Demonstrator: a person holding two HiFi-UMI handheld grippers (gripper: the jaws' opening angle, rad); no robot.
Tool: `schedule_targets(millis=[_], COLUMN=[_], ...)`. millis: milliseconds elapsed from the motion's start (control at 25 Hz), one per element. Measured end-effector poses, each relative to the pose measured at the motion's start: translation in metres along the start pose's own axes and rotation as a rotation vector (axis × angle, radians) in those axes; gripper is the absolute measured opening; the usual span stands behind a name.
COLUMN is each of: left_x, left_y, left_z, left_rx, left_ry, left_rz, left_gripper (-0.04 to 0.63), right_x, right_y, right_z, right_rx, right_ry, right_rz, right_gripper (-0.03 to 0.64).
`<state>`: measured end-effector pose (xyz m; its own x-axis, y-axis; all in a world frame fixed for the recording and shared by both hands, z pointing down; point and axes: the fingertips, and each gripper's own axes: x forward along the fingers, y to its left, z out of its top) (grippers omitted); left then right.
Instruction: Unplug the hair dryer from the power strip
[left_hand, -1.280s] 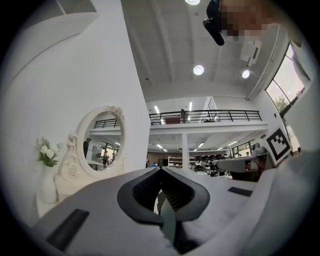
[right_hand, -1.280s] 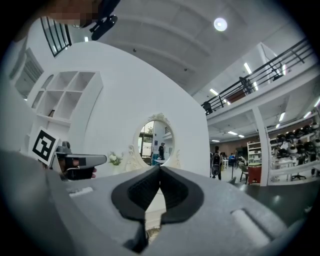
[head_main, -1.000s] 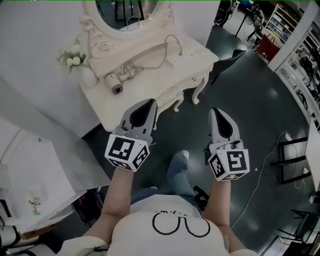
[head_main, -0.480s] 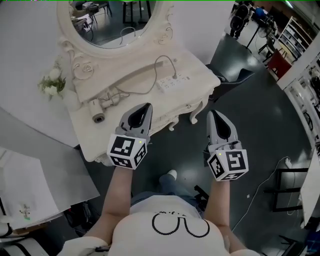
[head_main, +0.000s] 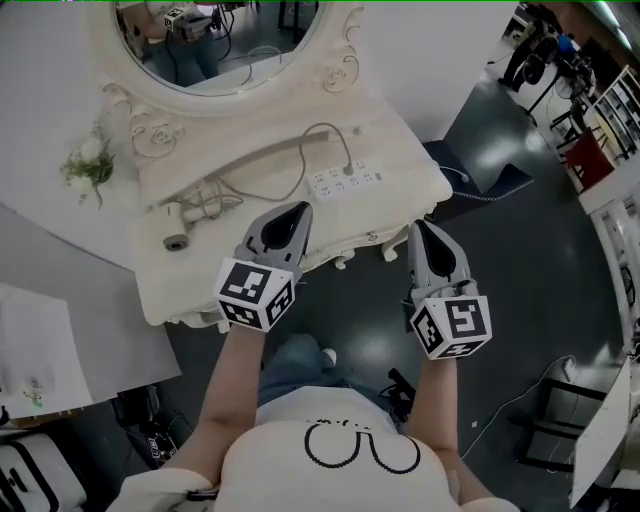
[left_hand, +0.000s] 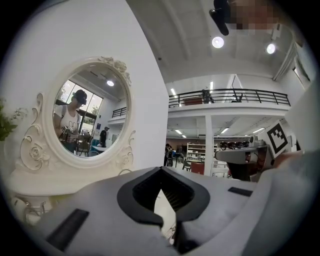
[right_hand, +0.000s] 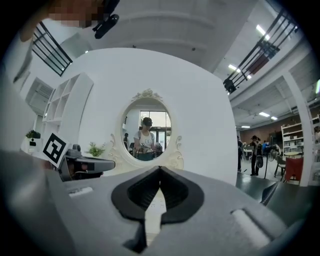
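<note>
A cream hair dryer (head_main: 188, 224) lies on the left part of the white dressing table (head_main: 390, 145). Its pale cord (head_main: 300, 160) loops back and right to a white power strip (head_main: 345, 182), where a plug sits in it. My left gripper (head_main: 300, 208) is shut and empty, its tip over the table's front edge, just short of the strip. My right gripper (head_main: 418, 226) is shut and empty too, off the table's front right corner. In the gripper views the left gripper (left_hand: 161, 169) and the right gripper (right_hand: 160, 168) each show jaws closed on nothing.
An oval mirror (head_main: 215, 40) in an ornate frame stands at the table's back. A small flower posy (head_main: 85, 165) stands at the table's left. Dark floor lies right of the table, with a dark mat (head_main: 490, 170) there. White boards (head_main: 60, 340) lean at the left.
The dressing table has drawn closer under both grippers. The left gripper's tip now reaches over the table's front edge; a second ago both hung short of it.
</note>
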<state>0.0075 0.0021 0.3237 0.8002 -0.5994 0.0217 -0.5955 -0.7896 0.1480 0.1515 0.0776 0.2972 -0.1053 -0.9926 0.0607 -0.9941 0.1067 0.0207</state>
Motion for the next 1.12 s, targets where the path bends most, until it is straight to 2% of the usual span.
schedule_targets(millis=[240,320,600,640,680,720,800,920,1120], left_x=[0.030,0.041,0.095,0.103,0.111,0.119,0.134,0.154,0.181], left_y=[0.006,0.013,0.044,0.048,0.054,0.059,0.069,0.083,0.102], left_z=[-0.026,-0.034,-0.074,-0.080,-0.085,-0.091,-0.104,-0.120,-0.138], left_rx=[0.024,0.023,-0.020,-0.030,-0.038,-0.043,-0.044,-0.040,-0.071], left_ry=[0.109,0.138,0.235,0.247,0.259,0.274,0.312,0.361,0.407], left_rz=[-0.007,-0.012,-0.021,-0.022,-0.022,-0.024,-0.039,-0.067,-0.093], left_gripper=[-0.002,0.029,0.041,0.041,0.041,0.043,0.074,0.156,0.180], right_x=[0.034,0.046,0.102,0.112,0.123,0.134,0.155,0.184,0.224], right_y=[-0.013,-0.016,-0.038,-0.040,-0.040,-0.042,-0.045,-0.052,-0.064], right_z=[-0.012,-0.018,-0.046,-0.050,-0.055,-0.060,-0.071,-0.086,-0.105], right_rx=[0.038,0.043,0.081,0.083,0.084,0.084,0.081,0.084,0.097], right_ry=[0.021,0.030,0.116,0.136,0.157,0.178,0.216,0.258,0.310], right_rz=[0.044,0.053,0.098,0.118,0.139,0.157,0.179,0.192,0.195], right_gripper=[0.003,0.003,0.005,0.016,0.108,0.137,0.156,0.189,0.213])
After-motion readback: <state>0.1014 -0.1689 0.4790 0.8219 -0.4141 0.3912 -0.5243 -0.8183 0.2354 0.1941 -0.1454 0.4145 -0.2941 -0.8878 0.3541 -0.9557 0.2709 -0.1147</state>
